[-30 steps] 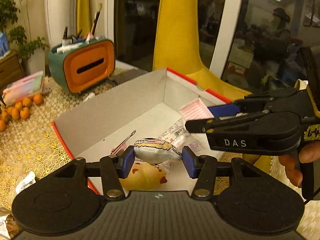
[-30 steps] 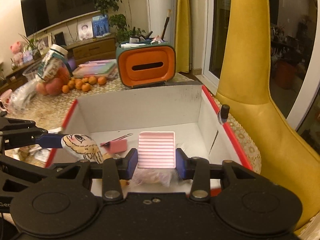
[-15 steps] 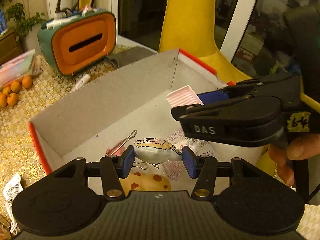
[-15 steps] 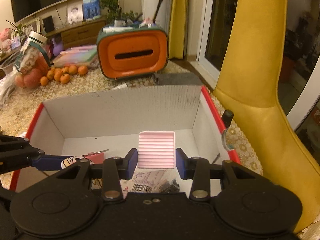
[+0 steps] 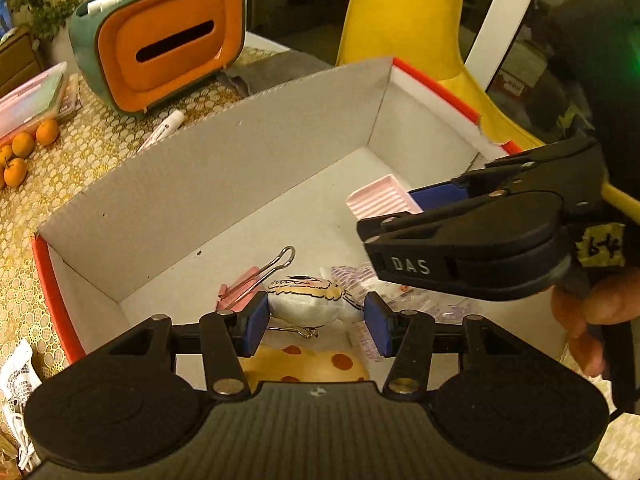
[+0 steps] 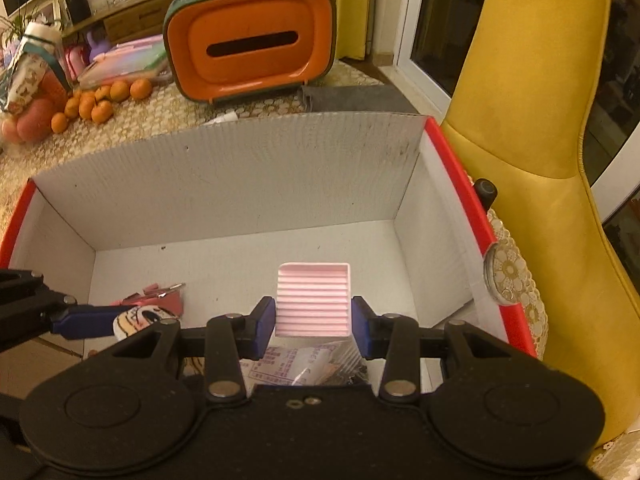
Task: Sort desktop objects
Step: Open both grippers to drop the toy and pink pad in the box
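Note:
A red-edged cardboard box (image 5: 224, 176) with a white inside stands on the table; it also shows in the right wrist view (image 6: 248, 168). My left gripper (image 5: 316, 322) is shut on a small white plush toy with a cartoon face (image 5: 308, 300), held low inside the box at its near left. My right gripper (image 6: 314, 330) is shut on a pink ribbed tray (image 6: 314, 300) and holds it inside the box to the right; the tray also shows in the left wrist view (image 5: 380, 202). A pink binder clip (image 5: 248, 284), a spotted yellow item (image 5: 304, 364) and paper packets (image 6: 300, 364) lie on the box floor.
An orange and green tissue box holder (image 6: 250, 42) with pens stands behind the box. Small oranges (image 6: 100, 100) and a pink case (image 6: 128, 60) lie at the back left. A yellow chair (image 6: 532, 120) stands right of the table. A dark cloth (image 6: 352, 98) lies behind the box.
Both grippers have moved forward and down into the box, each still holding its object. The box walls now fill more of both views.

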A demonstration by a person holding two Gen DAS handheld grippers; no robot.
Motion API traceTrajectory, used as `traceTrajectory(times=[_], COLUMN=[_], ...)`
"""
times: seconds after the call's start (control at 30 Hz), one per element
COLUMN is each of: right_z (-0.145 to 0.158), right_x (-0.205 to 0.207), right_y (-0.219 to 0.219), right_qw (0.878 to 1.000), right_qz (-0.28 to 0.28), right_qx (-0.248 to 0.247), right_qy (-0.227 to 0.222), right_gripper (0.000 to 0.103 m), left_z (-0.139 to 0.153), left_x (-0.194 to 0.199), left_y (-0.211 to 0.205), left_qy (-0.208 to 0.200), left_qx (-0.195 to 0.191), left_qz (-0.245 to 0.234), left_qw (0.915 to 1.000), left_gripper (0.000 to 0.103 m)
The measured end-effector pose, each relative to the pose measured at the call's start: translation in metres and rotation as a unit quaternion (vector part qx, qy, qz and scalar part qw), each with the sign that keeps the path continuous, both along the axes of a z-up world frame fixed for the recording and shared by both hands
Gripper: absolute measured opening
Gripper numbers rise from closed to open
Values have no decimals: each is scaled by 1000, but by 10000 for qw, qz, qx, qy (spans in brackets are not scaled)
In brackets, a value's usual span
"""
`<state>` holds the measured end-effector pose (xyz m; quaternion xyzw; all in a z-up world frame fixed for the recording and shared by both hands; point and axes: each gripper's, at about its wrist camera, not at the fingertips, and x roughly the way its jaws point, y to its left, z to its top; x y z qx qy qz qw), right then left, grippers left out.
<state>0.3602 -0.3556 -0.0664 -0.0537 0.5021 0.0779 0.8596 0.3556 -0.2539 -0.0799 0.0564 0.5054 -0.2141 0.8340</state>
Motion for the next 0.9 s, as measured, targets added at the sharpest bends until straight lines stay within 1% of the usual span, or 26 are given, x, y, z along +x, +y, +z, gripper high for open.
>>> traceTrajectory(times=[0.17, 0.27, 0.37, 0.43, 0.5, 0.57, 0.6, 0.63, 0.77, 0.8, 0.87, 0.9], right_z=[-4, -5, -5, -5, -5, -4, -4, -3, 2, 4, 9, 12], right_x=[3, 4, 5, 4, 3, 1, 0, -2, -5, -6, -8, -9], right_y=[4, 5, 3, 3, 3, 2, 2, 2, 3, 3, 2, 1], right_qw=[9998, 9997, 9997, 9997, 9997, 9997, 9997, 9998, 9999, 9999, 10000, 10000], right_qz=[34, 39, 22, 9, 22, -1, -7, -5, -2, -6, -22, -28], right_qx=[-135, -132, -81, -73, -44, 11, 22, 20, 32, 33, 55, 75], right_qy=[137, 179, 241, 243, 236, 234, 229, 213, 153, 126, 40, 4], right_gripper=[39, 40, 40, 41, 45, 50, 53, 54, 58, 61, 67, 69], left_z=[-6, -7, -5, -5, -4, -2, -1, 0, 6, 8, 13, 16], left_x=[5, 6, 6, 4, 3, 1, 0, -1, -5, -7, -10, -11], left_y=[1, 2, 2, 0, -1, -2, -1, -1, 3, 4, 6, 7], left_qy=[168, 235, 209, 156, 105, 60, 48, 35, -45, -74, -145, -185], left_qx=[13, -7, 21, 114, 166, 172, 151, 128, 26, -15, -93, -123], left_qz=[33, 74, 80, 70, 43, 24, 17, 13, 109, 133, 162, 174], left_qw=[9999, 9997, 9997, 9998, 9998, 9998, 9999, 9999, 9999, 9999, 9997, 9996], left_gripper=[51, 52, 53, 53, 54, 58, 60, 63, 64, 65, 71, 72])
